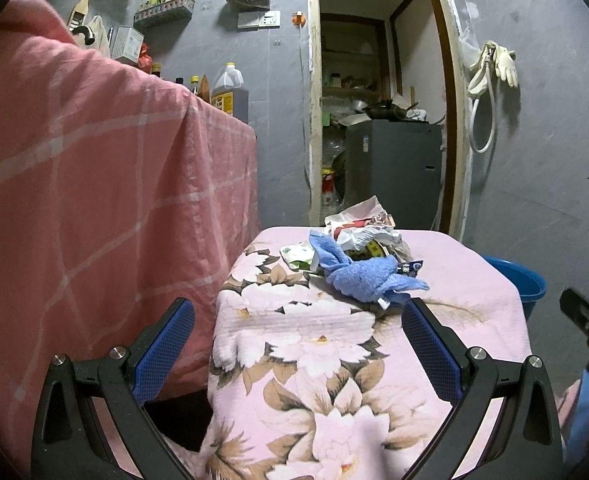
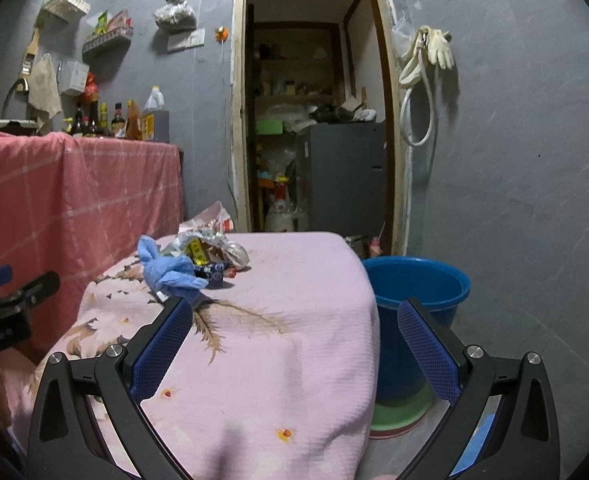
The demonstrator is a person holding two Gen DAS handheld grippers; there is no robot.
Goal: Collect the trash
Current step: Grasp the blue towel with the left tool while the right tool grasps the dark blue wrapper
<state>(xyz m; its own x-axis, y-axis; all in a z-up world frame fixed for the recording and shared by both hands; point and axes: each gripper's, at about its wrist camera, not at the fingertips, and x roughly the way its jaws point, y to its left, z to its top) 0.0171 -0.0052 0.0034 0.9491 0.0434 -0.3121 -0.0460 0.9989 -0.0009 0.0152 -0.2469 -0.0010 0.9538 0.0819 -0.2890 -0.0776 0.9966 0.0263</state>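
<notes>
Still, with both the left gripper (image 1: 298, 316) and right gripper (image 2: 294, 316) spread wide and empty, the trash pile (image 1: 368, 236) — far on the table (image 1: 474, 276) — is tangled with a blue cloth (image 1: 360, 276), which a careless grab could drag along.

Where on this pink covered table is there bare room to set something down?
The near half of the floral cloth is free, from the gripper fingers up to the blue towel. So is the right side, toward the blue bucket. The far left corner is crowded: wrappers piled against the towel.
</notes>
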